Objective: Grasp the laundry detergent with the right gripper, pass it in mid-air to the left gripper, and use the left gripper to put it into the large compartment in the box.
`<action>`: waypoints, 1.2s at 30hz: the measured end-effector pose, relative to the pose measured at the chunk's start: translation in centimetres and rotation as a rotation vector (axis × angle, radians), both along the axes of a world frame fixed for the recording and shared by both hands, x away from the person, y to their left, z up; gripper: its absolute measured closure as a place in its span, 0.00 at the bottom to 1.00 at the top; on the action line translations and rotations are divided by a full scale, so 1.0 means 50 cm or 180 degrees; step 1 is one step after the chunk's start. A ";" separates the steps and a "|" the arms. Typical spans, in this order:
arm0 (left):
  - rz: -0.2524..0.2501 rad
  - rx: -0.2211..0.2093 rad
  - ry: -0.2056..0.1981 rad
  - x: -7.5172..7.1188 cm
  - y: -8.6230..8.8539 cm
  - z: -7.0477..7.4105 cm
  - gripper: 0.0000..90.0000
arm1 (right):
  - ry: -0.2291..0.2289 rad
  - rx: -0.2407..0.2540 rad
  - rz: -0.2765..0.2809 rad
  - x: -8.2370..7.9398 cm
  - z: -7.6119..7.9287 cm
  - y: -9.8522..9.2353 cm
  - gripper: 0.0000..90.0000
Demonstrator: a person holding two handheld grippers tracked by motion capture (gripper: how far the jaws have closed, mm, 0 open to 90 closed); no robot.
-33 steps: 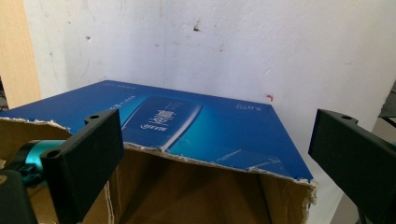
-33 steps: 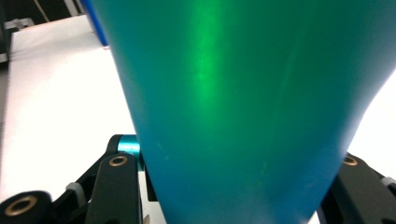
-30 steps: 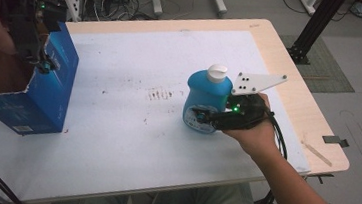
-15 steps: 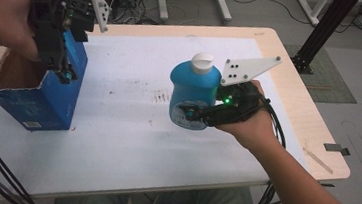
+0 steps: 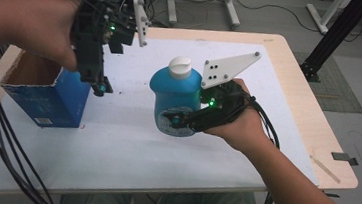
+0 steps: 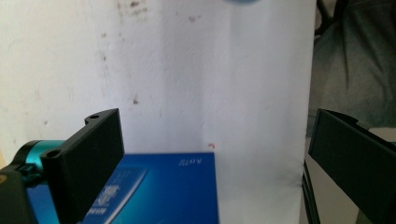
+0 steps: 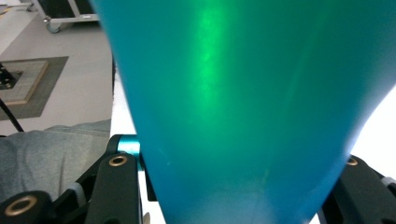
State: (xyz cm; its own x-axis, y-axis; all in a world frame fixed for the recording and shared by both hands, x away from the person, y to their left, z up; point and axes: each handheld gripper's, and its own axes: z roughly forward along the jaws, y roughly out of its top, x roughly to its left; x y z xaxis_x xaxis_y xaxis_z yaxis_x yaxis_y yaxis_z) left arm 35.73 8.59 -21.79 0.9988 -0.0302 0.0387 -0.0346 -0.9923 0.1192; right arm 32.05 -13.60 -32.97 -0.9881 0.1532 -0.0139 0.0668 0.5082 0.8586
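One rounded blue plastic bottle with a white cap (image 5: pixel 175 99) is held upright above the white-covered wooden desk (image 5: pixel 278 116), its lower body clamped between the jaws of the right gripper (image 5: pixel 179 123), which are closed firmly on both sides of it. To the left of the bottle stands the open blue cardboard box (image 5: pixel 48 100), and the left gripper (image 5: pixel 99 86) hangs over the near right corner of this box with its jaws wide apart and nothing between them.

I judge that the bottle is going to the box. To do this well, keep the bottle vertical, lift it higher than the box rim, then lower it straight into the opening; the left gripper could steady the box wall.

The box carries white print and a small label, but the writing is too small and blurred to read. On the bottle I see no readable label.
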 end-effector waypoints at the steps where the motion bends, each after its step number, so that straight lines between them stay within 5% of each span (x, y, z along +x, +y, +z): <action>1: -0.0008 -0.0007 0.0002 -0.004 -0.005 0.000 0.04 | 0.0023 -0.0017 0.0021 0.000 -0.004 0.008 0.51; 8: -0.0101 -0.0056 0.0021 -0.016 -0.035 0.002 0.04 | 0.0103 -0.0032 0.0102 0.004 -0.018 0.038 0.51; 23: 0.0013 -0.0055 0.0144 -0.018 -0.047 -0.009 0.04 | 0.0209 0.0136 0.0205 0.012 -0.030 0.104 0.51; 36: 0.0061 -0.0036 0.0152 -0.022 -0.057 -0.015 0.04 | 0.0222 0.0143 0.0245 0.022 -0.028 0.121 0.51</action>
